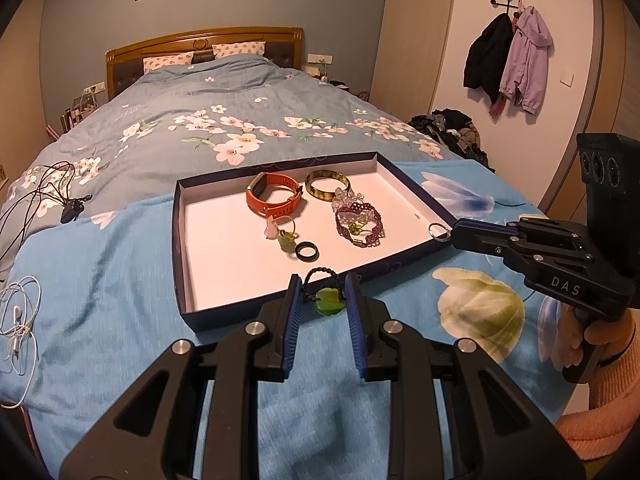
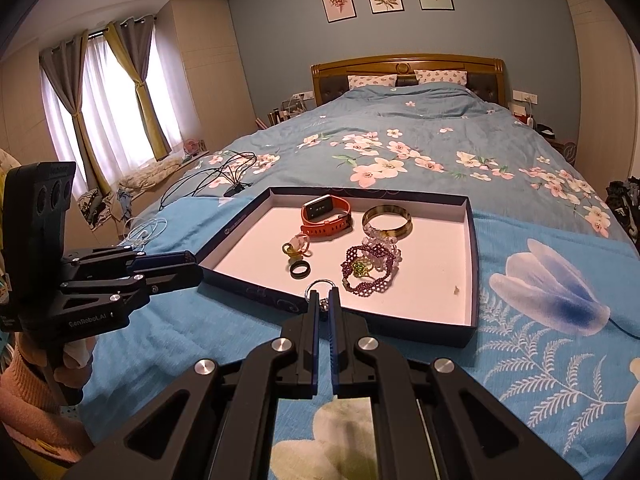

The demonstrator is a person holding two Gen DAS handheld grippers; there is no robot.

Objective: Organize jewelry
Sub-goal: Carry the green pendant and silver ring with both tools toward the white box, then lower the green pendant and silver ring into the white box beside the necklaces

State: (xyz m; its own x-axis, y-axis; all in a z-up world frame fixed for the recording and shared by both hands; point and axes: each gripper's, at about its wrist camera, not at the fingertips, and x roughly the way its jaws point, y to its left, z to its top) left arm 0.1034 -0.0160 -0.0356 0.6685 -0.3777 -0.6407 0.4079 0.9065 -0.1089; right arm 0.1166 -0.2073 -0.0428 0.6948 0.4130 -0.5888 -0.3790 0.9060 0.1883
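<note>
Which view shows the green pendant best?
The left wrist view: the green pendant hangs on its black cord between the left gripper's fingers, close and unblocked. In the right wrist view the left gripper is seen side-on and the pendant cannot be made out.

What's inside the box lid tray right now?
Inside the tray: orange watch, bangle, purple beaded bracelet, black ring, small charms. What lies under the bracelet pile is covered.
</note>
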